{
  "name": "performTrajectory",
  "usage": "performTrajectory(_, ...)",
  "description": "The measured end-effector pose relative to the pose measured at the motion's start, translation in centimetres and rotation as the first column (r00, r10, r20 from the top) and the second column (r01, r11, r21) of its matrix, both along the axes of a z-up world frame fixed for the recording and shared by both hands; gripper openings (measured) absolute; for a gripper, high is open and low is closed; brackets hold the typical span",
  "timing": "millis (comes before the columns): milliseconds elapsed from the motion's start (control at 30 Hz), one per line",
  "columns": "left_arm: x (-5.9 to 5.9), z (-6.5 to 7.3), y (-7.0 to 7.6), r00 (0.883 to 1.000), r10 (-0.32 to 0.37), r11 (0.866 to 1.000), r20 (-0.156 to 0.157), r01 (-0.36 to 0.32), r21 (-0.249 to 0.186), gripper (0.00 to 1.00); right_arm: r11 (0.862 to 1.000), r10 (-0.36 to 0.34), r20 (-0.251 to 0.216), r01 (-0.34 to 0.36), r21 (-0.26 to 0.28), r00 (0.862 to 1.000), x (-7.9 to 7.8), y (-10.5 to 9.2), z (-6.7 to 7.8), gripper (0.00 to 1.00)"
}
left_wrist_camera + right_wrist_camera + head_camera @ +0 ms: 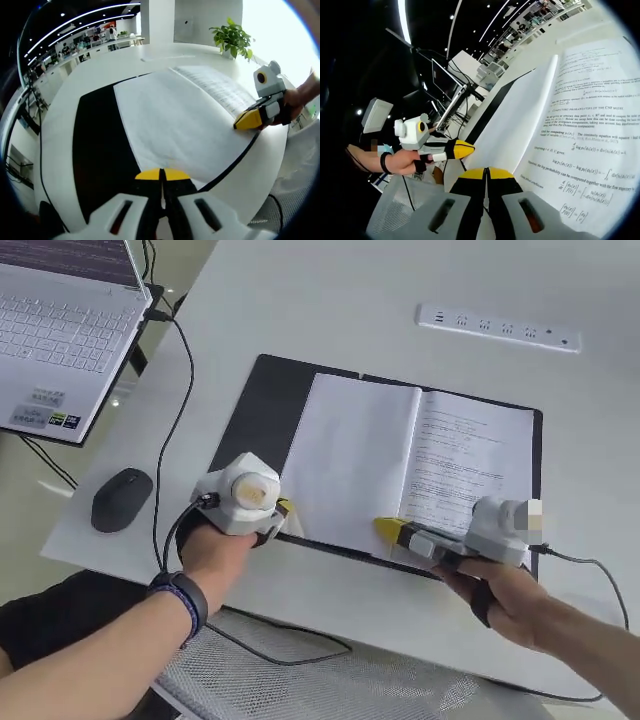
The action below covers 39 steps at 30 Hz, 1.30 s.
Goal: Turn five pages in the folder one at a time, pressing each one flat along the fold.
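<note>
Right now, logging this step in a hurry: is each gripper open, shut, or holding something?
Left gripper: shut, tips at the near edge of the blank page, holding nothing visible.
Right gripper: shut, tips near the fold, holding nothing visible.

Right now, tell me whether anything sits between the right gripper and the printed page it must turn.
Nothing visible does. The right gripper, jaws shut, sits at the near edge of the printed page, close to the fold. The left gripper is off to the side, at the near left corner of the blank page.
</note>
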<state>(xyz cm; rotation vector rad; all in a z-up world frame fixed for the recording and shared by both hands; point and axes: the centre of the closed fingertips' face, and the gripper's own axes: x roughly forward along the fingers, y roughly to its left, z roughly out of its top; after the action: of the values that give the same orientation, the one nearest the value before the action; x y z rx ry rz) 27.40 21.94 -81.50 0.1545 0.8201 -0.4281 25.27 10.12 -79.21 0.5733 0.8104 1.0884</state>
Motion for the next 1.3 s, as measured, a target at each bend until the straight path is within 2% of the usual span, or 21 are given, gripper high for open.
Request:
performTrajectory(467,0.1,-0.5,0.1,1.0,0.002,1.0,-0.009,-0.002,0.007,0.0,0.999,-0.025,-0.009,0.025,-0.026,1.0,-0.8,-0.8,-0.9,0.0)
performTrajectory(867,0.0,-0.5,-0.1,1.0,-0.001,1.0,-0.02,0.002,0.016,0.0,0.996,-0.042,-0.016,0.041,-0.073,0.999,-1.7,-1.2,-1.3,0.0)
performTrajectory(1067,0.0,-0.5,-0.2,1.0,0.007,1.0,-0.027,-0.007,0.006,0.0,0.994,-0.048,-0.014,0.046,-0.096,0.999,-2.2,-1.8,-1.4,0.0)
performTrajectory(1200,-0.1,-0.4,-0.4,0.999,-0.01,1.0,-0.032,0.01,0.01,0.01,0.992,-0.088,0.004,0.088,-0.086,0.996,-2.2,-2.8,-0.3,0.0)
performTrajectory(1300,-0.2,-0.4,-0.6,0.999,-0.02,1.0,-0.041,0.02,-0.005,0.04,0.989,-0.135,0.027,0.137,-0.063,0.99,-1.8,-3.6,0.9,0.0)
